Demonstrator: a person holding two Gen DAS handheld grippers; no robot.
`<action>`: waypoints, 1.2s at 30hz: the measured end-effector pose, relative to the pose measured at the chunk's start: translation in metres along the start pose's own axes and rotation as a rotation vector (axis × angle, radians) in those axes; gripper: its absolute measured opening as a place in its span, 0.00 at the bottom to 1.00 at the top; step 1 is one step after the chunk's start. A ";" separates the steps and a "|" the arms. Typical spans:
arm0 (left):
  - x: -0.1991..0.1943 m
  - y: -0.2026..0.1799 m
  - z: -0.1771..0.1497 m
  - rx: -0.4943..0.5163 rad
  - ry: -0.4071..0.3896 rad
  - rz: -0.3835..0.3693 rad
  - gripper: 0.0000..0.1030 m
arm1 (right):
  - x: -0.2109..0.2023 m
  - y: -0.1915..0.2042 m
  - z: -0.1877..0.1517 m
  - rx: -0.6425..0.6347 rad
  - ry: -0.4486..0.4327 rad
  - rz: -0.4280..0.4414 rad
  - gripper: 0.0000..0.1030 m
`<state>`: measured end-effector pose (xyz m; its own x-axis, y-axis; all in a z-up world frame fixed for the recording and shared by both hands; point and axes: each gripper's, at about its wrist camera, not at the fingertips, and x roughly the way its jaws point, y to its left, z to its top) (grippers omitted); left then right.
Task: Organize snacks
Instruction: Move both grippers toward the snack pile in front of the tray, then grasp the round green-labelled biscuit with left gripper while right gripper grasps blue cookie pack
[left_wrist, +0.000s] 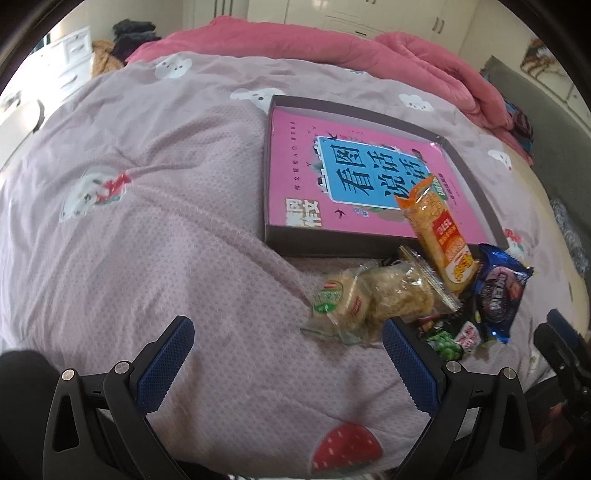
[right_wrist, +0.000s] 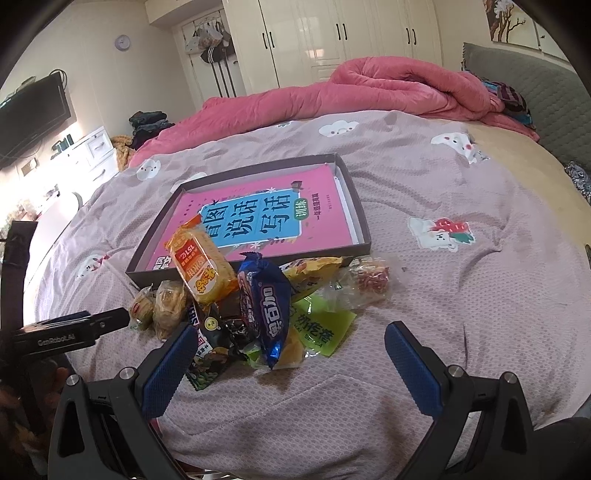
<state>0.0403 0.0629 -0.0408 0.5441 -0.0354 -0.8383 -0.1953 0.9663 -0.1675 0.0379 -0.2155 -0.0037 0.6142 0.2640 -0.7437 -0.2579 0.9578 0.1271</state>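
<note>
Snack pile (right_wrist: 255, 299) on quilted bed (right_wrist: 461, 295); blue pack (right_wrist: 264, 306) reads "奥百加" (crinkly foil). Left tool (left_wrist: 288, 354), right tool (right_wrist: 291, 354) wide open, empty.

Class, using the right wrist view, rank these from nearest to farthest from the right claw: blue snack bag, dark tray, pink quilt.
1. Blue snack bag, just ahead of the right claw.
2. Dark tray, behind the snack pile.
3. Pink quilt, at the bed's far end.

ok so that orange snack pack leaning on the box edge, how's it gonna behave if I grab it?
The orange snack pack looks puffy and probably light. Its glossy wrapper may slip or crinkle between the pads. Propped on the box rim, it could topple when nudged.
</note>
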 end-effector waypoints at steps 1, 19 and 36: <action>0.003 0.001 0.002 -0.002 -0.002 -0.006 0.98 | 0.001 0.001 0.000 -0.003 0.001 0.000 0.99; 0.017 -0.016 0.004 0.072 0.038 -0.073 0.74 | 0.031 0.004 0.009 0.000 0.049 0.080 0.55; 0.034 -0.015 0.006 0.078 0.115 -0.139 0.48 | 0.058 0.009 0.012 -0.006 0.110 0.165 0.24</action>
<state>0.0661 0.0490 -0.0638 0.4635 -0.1945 -0.8645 -0.0587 0.9667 -0.2490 0.0804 -0.1900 -0.0382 0.4781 0.4034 -0.7802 -0.3531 0.9016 0.2498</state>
